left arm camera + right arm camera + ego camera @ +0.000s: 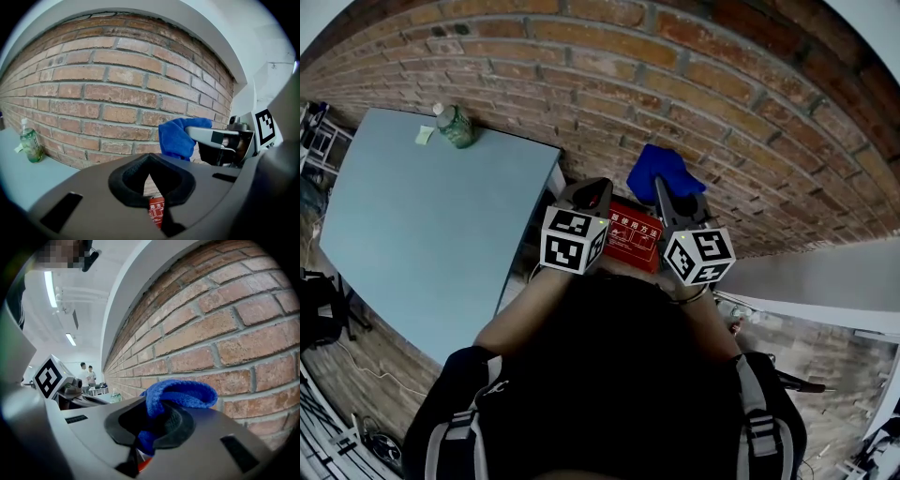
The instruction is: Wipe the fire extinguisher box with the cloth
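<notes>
A brick wall (694,84) fills the space ahead, and both grippers point toward it. To the left a pale blue-grey table (412,234) butts against the wall, with a green plastic bottle (455,125) and a small yellowish slip (425,135) at its far edge. To the right a white ledge (825,272) runs along the wall. The red fire extinguisher box (634,234) stands in the narrow gap between table and ledge, close against the brick, so there is little room beside it. The left gripper (592,194) hangs over the box's left end, next to the table's corner. Its jaws are drawn together with nothing between them, and a sliver of the box shows through the slit below. The right gripper (664,192) is over the box's right part. Its jaws are clamped on a folded blue cloth (662,171), which bunches out past the tips just short of the brick and above the box. Two people (87,374) stand far off along the wall.
</notes>
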### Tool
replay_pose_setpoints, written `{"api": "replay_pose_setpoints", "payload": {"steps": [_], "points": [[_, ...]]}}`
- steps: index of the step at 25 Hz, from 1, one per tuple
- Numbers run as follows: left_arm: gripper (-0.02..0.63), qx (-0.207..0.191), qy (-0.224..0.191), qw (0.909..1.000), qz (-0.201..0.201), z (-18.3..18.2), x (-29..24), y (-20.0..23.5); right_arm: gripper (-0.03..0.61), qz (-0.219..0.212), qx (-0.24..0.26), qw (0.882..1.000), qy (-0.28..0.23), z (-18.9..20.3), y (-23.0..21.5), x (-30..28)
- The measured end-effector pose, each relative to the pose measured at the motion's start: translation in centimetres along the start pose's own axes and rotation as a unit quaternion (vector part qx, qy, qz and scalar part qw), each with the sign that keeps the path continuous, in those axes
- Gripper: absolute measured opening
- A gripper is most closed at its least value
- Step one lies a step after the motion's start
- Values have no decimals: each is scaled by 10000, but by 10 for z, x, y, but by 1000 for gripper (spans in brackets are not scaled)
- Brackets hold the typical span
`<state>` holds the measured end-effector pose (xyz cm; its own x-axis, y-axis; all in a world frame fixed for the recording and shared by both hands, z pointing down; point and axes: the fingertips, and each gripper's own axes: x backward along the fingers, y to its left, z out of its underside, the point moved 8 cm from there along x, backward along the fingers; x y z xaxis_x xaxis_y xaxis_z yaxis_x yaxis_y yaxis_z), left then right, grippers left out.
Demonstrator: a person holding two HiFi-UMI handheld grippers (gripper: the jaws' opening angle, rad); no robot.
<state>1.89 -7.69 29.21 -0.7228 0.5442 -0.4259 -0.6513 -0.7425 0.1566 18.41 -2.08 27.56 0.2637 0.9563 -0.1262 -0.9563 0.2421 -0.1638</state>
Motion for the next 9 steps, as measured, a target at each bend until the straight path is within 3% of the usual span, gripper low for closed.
{"api": "replay_pose_setpoints", "payload": {"steps": [9], "points": [[-6,116,164,9998,-65,14,0,5,41,-45,-82,9999,93,9,-1,-5]]}}
